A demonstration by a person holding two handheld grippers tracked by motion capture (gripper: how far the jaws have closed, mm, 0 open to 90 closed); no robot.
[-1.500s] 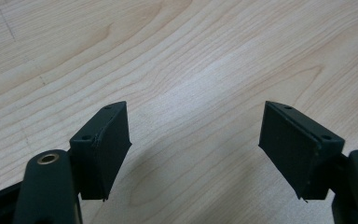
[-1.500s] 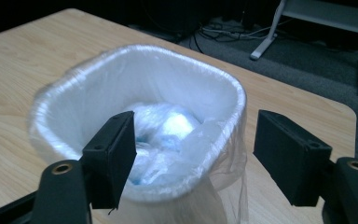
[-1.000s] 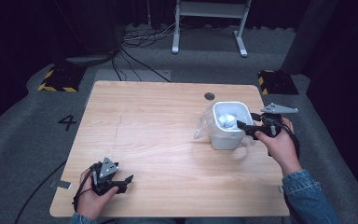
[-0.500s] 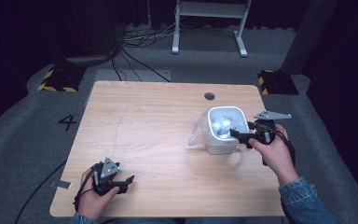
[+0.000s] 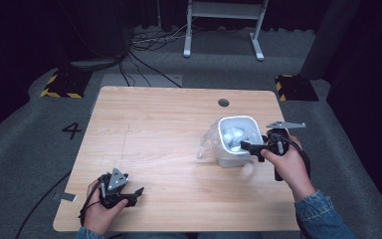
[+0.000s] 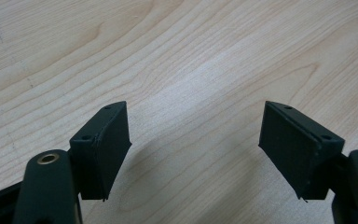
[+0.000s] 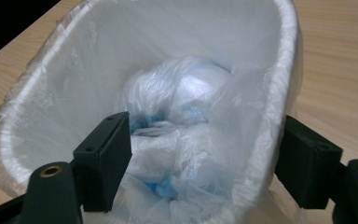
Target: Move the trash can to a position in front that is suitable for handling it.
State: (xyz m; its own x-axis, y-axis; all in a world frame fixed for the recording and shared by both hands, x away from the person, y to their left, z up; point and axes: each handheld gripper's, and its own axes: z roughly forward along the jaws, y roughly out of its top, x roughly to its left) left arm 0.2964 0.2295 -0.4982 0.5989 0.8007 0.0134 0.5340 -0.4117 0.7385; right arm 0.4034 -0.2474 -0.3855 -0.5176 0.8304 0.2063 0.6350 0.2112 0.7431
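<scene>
Your right gripper (image 5: 248, 146) straddles the rim of the lined white bin (image 5: 236, 140) at the table's (image 5: 169, 124) right side, jaws wide; your left gripper (image 5: 134, 193) rests near the front edge, jaws wide, empty

The crumpled stuff in the bin (image 7: 168, 56) is too wadded up to identify (clear plastic with blue bits), and the bin's near rim runs off the bottom edge.

A dark 4 (image 5: 72, 130), seemingly painted, marks the grey floor (image 5: 25, 149).
</scene>
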